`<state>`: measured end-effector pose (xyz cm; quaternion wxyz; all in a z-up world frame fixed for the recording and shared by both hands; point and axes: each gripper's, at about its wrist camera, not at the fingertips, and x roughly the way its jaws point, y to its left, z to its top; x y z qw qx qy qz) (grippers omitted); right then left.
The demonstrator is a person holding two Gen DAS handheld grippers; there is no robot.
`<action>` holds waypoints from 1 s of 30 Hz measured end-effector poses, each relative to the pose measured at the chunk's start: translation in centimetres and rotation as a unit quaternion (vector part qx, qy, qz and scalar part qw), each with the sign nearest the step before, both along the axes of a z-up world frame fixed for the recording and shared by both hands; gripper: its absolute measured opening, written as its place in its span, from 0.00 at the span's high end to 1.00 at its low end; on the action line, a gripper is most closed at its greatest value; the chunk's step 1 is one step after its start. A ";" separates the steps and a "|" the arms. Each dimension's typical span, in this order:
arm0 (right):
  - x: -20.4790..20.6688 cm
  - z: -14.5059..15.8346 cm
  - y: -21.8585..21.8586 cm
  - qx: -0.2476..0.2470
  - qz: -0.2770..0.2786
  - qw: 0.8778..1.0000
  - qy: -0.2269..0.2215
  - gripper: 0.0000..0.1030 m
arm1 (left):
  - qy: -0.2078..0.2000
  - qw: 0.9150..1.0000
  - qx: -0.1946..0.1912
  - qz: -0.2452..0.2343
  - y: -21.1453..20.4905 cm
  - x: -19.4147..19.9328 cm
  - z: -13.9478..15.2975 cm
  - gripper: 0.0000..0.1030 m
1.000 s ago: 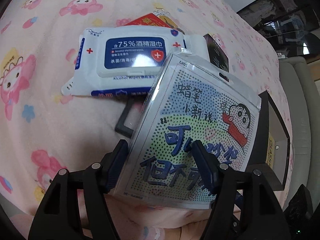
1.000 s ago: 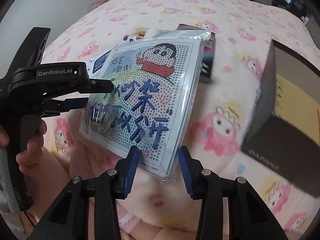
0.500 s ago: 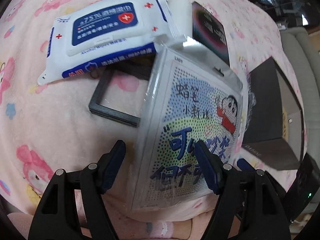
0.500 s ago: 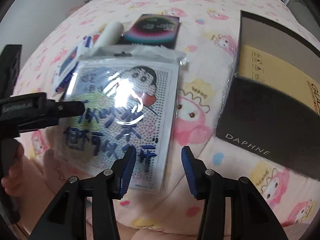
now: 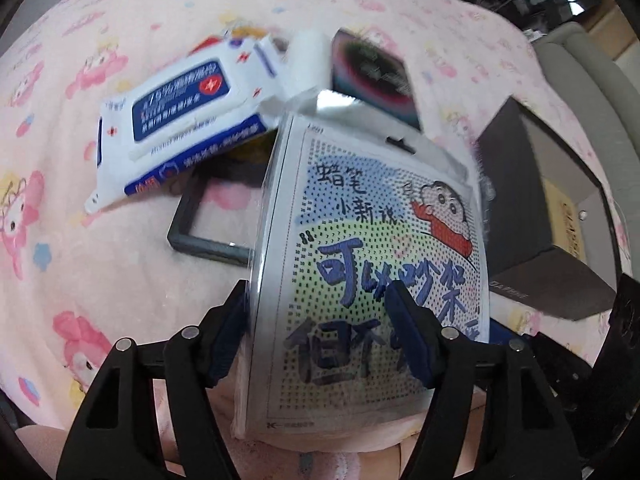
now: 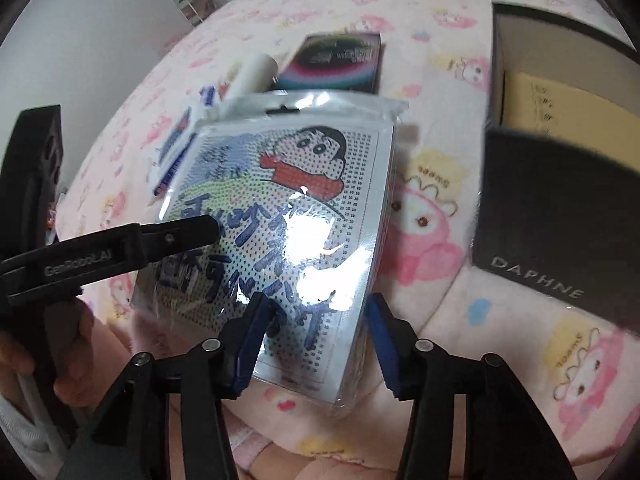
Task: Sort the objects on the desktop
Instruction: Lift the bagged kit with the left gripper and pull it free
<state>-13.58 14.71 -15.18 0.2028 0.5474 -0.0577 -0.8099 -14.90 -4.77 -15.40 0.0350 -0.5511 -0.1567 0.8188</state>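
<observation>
A clear-wrapped cartoon packet [image 5: 380, 248] with blue characters and a red-scarfed figure is tilted above the pink blanket. My left gripper [image 5: 318, 336] is shut on its near edge, one finger over the printed face and the other at the edge behind it. In the right wrist view the same packet [image 6: 288, 208] shows glare, and a left finger [image 6: 192, 232] lies on top of it. My right gripper [image 6: 316, 344] is open, its fingers standing either side of the packet's near corner without pressing it.
A blue-and-white wipes pack [image 5: 180, 120], a dark empty frame [image 5: 200, 236], a white tube [image 6: 256, 74] and a dark rainbow-print box [image 6: 336, 60] lie beyond the packet. An open black box [image 6: 560, 208] stands to the right. A hand [image 6: 68, 360] holds the left gripper.
The packet has come down from a raised tilt to lower over the blanket, still in the left gripper. The right gripper's fingers have spread slightly around its near corner.
</observation>
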 end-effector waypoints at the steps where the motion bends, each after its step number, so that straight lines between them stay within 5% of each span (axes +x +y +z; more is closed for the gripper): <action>1: 0.4 0.8 0.3 0.000 -0.002 1.000 0.011 0.56 | 0.013 1.000 0.000 -0.009 0.2 0.5 0.5 0.34; 9: 3.4 5.9 3.5 -0.023 -0.033 0.997 0.062 0.57 | 0.068 0.995 0.063 -0.043 0.0 3.7 4.1 0.33; 30: 4.7 9.2 4.9 -0.062 -0.046 0.993 0.090 0.59 | 0.125 0.989 0.064 -0.045 1.2 4.8 8.3 0.38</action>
